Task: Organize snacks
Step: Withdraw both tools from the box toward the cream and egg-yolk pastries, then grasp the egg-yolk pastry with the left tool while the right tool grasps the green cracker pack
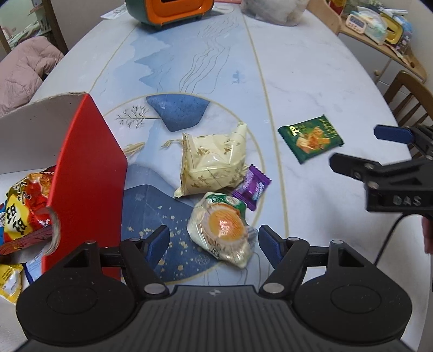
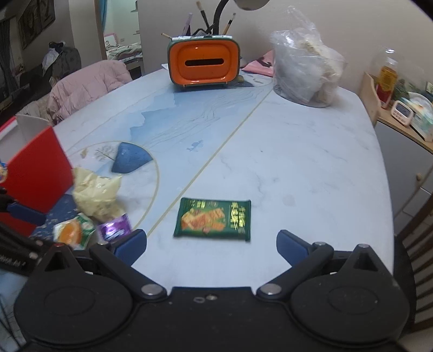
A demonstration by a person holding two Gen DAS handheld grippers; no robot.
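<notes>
My left gripper (image 1: 213, 239) is open, its fingers on either side of a clear-wrapped round orange pastry (image 1: 223, 230) on the table. Beyond it lie a cream packet (image 1: 213, 159) and a small purple candy (image 1: 251, 186). A red box (image 1: 89, 173) stands at the left with several snack packs (image 1: 24, 208) inside. My right gripper (image 2: 211, 243) is open and empty, just short of a green cracker packet (image 2: 213, 219). The right gripper also shows in the left wrist view (image 1: 360, 149). The pastry (image 2: 71, 230), candy (image 2: 115, 227), cream packet (image 2: 94, 195) and red box (image 2: 38, 178) show at the right view's left.
An orange and green tissue holder (image 2: 204, 63) and a clear plastic bag (image 2: 305, 70) stand at the table's far end. A pink jacket (image 2: 86, 86) hangs over a chair at the left. A wooden chair (image 1: 406, 100) and a cluttered shelf (image 1: 379, 24) are at the right.
</notes>
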